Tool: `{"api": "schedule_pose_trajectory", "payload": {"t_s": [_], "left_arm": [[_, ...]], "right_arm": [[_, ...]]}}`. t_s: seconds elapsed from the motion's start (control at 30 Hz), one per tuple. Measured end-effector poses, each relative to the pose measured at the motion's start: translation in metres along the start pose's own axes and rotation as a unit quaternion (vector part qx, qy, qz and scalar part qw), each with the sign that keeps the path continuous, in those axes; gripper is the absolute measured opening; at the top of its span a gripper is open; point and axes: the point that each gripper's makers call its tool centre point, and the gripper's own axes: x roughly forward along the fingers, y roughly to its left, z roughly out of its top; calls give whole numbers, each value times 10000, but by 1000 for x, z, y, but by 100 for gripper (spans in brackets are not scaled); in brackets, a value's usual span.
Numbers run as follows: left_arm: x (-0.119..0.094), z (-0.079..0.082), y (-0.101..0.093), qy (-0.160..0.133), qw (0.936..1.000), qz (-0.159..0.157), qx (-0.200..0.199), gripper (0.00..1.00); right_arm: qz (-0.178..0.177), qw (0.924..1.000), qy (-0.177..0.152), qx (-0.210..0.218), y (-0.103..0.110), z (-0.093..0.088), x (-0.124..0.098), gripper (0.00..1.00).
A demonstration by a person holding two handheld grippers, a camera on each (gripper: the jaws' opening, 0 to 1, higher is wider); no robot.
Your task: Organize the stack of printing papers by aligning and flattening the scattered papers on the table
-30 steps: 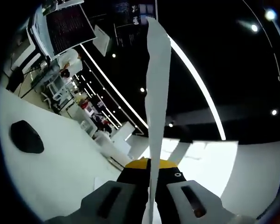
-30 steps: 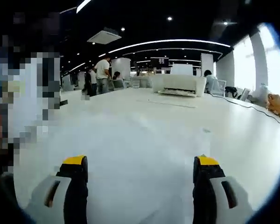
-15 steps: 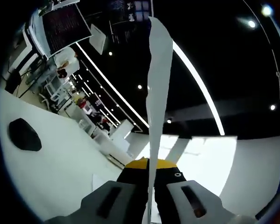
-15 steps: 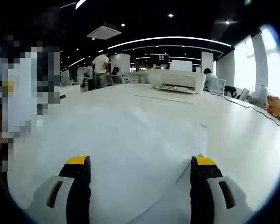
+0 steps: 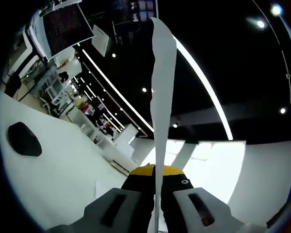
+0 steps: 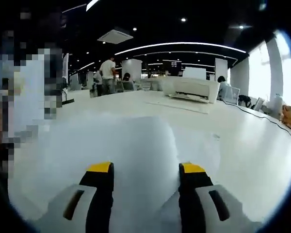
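The sheet of paper (image 5: pixel 162 97) is plain white with a grey-shaded edge against the black ceiling (image 5: pixel 233 63). The left gripper (image 5: pixel 154 171) has black jaws with yellow tips on a pale grey body. Left of that paper, the counter (image 5: pixel 63 170) is white, and a black oval object (image 5: pixel 24 139) lies on it. The right gripper (image 6: pixel 148 170) has the same black jaws and yellow tips. Papers (image 6: pixel 131 145) between them are white, and beyond them sits a white printer (image 6: pixel 191 88).

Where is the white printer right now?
In the right gripper view the white printer sits at the far end of the white table, up and right of centre. It is beyond the paper between the right gripper jaws.
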Motion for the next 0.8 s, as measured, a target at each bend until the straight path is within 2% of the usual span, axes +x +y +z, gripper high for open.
{"api": "schedule_pose_trajectory", "payload": {"t_s": [0.07,0.2,0.27,0.33,0.37,0.4,0.53,0.6,0.67,0.8], "left_arm": [[0,1,0,-10,10000,-3,4,6],[0,1,-1,-3,10000,-4,57,6],[1,0,-2,5,10000,-13,84,6],[1,0,-2,5,10000,-19,78,6],[1,0,-2,-3,10000,-19,74,6],[1,0,-2,-6,10000,-18,74,6],[0,1,-1,-9,10000,-11,85,6],[0,1,-1,-13,10000,2,86,6],[0,1,0,-17,10000,3,87,6],[0,2,0,-25,10000,3,89,6]], "right_arm": [[85,9999,-19,-135,6,0,0,34],[57,9997,-45,-227,9,1,0,28],[-120,9998,66,177,4,-2,0,32],[-261,9963,220,789,-3,-7,0,38],[-264,9957,234,859,-5,-8,0,39],[-235,9971,198,699,-4,-6,-1,39],[-280,9978,161,585,1,-5,-1,36],[-339,9993,89,112,3,-1,-2,31],[-299,9995,126,-32,5,-1,-3,22],[-215,9989,153,-377,8,-2,-6,15]]}}
